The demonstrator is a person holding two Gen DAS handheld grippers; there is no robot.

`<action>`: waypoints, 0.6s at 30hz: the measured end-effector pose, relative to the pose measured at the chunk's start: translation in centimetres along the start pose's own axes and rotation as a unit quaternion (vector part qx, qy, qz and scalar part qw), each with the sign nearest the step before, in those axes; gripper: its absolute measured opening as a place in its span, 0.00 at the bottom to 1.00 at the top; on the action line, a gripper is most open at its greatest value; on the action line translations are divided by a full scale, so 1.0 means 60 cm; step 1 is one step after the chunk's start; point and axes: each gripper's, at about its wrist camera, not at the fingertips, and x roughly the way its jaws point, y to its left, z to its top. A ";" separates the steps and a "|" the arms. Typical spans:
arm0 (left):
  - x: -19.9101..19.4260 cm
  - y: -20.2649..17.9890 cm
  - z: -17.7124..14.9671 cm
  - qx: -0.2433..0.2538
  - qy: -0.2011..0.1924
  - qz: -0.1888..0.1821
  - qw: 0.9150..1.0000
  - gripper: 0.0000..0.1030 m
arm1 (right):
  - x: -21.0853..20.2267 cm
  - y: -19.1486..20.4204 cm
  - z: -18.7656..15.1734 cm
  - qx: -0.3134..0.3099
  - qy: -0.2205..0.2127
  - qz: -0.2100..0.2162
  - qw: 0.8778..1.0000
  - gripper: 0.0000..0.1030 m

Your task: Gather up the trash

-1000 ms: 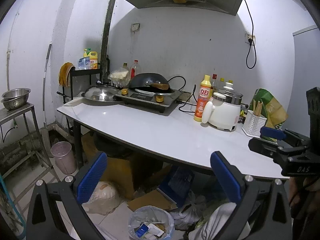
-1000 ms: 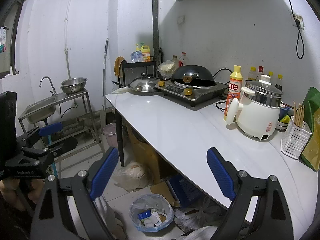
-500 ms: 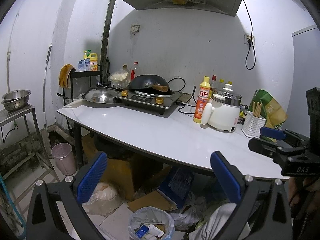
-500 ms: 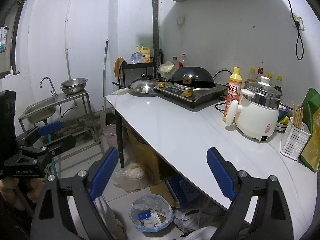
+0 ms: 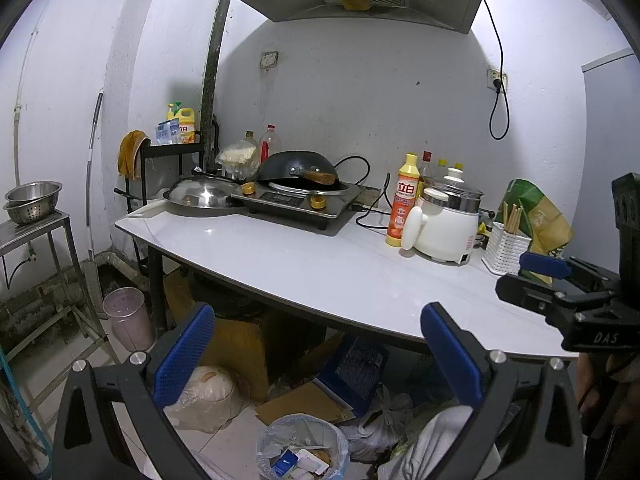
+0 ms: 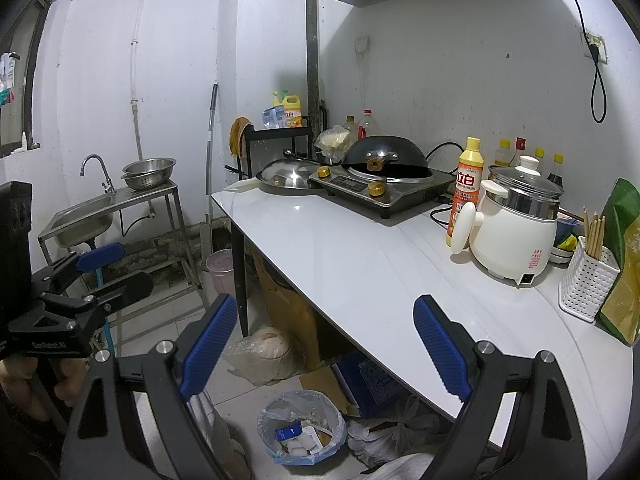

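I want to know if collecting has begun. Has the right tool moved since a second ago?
No. The right tool frames the lined bin and the table edge just as before, wide open and empty.

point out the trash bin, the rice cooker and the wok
trash bin (image 6: 301, 428), right wrist view, on the trash inside
rice cooker (image 6: 516, 236), right wrist view, white body
wok (image 5: 294, 166), left wrist view, dark bowl
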 end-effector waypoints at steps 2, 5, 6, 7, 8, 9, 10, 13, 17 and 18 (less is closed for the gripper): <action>0.000 0.001 -0.001 -0.001 0.000 0.000 1.000 1.00 | 0.000 0.000 -0.001 0.000 0.000 0.000 1.000 0.86; 0.000 0.001 -0.001 0.000 0.000 0.000 1.000 1.00 | 0.000 0.000 -0.001 0.000 0.000 0.001 1.000 0.86; 0.000 0.000 0.000 0.000 0.000 -0.001 1.000 1.00 | 0.000 0.000 -0.001 0.000 0.000 0.000 1.000 0.86; 0.000 0.000 0.000 0.000 0.000 -0.001 1.000 1.00 | 0.000 -0.001 0.000 -0.001 0.000 0.000 1.000 0.86; 0.000 0.001 -0.001 0.000 0.000 0.000 1.000 1.00 | 0.000 0.000 -0.001 0.000 0.000 0.000 1.000 0.86; 0.000 0.000 0.000 0.000 0.000 0.000 1.000 1.00 | 0.000 0.000 -0.001 0.000 0.000 0.000 1.000 0.86; -0.001 0.001 -0.001 0.000 0.000 0.000 1.000 1.00 | -0.001 -0.001 0.000 0.000 0.000 0.000 1.000 0.86; 0.000 0.000 -0.001 0.000 0.000 0.000 1.000 1.00 | -0.002 -0.002 0.001 0.000 -0.001 0.000 1.000 0.86; 0.000 0.000 -0.001 0.000 0.000 0.000 1.000 1.00 | -0.003 -0.002 0.001 -0.001 0.000 0.000 1.000 0.86; 0.000 0.000 -0.001 0.000 0.000 0.000 1.000 1.00 | -0.003 -0.002 0.001 -0.001 -0.001 0.000 1.000 0.86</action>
